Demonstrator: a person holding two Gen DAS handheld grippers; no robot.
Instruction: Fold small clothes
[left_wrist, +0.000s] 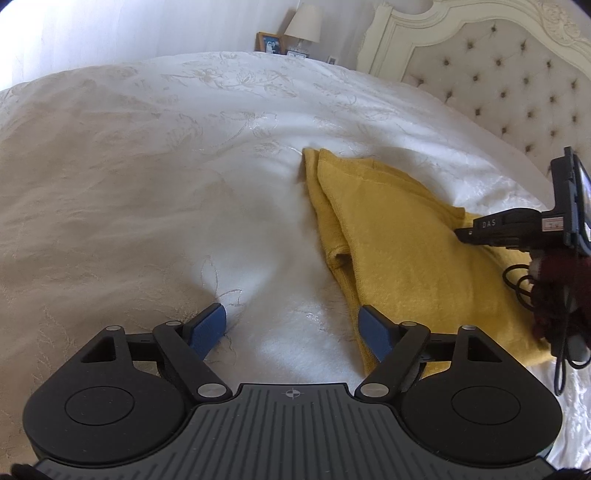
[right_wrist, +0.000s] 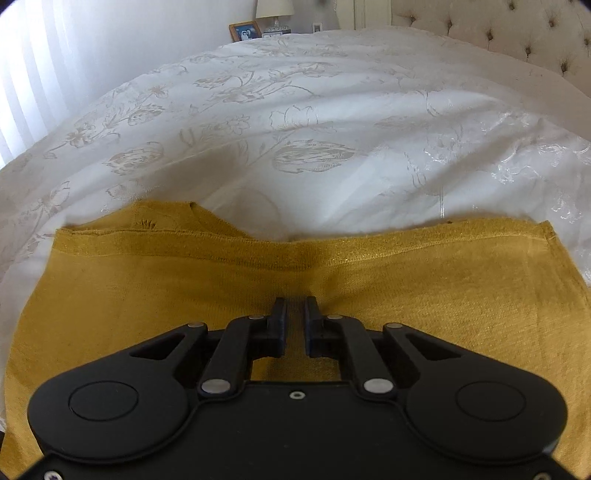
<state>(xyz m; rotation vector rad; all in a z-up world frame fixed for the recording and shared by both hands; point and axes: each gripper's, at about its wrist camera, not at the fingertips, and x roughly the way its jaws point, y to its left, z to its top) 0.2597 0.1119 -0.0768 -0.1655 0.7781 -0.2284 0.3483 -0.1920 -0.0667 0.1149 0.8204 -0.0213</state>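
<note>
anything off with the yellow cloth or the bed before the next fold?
Mostly fine. The yellow cloth lies flat on the white bedspread, but its far left corner is uneven: an under layer pokes past the top edge, with a small pucker there. No visible damage.

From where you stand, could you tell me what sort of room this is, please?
Most likely a bedroom: a bed with a white floral bedspread, a tufted headboard, and a lamp beside a framed photo at the far side.
</note>
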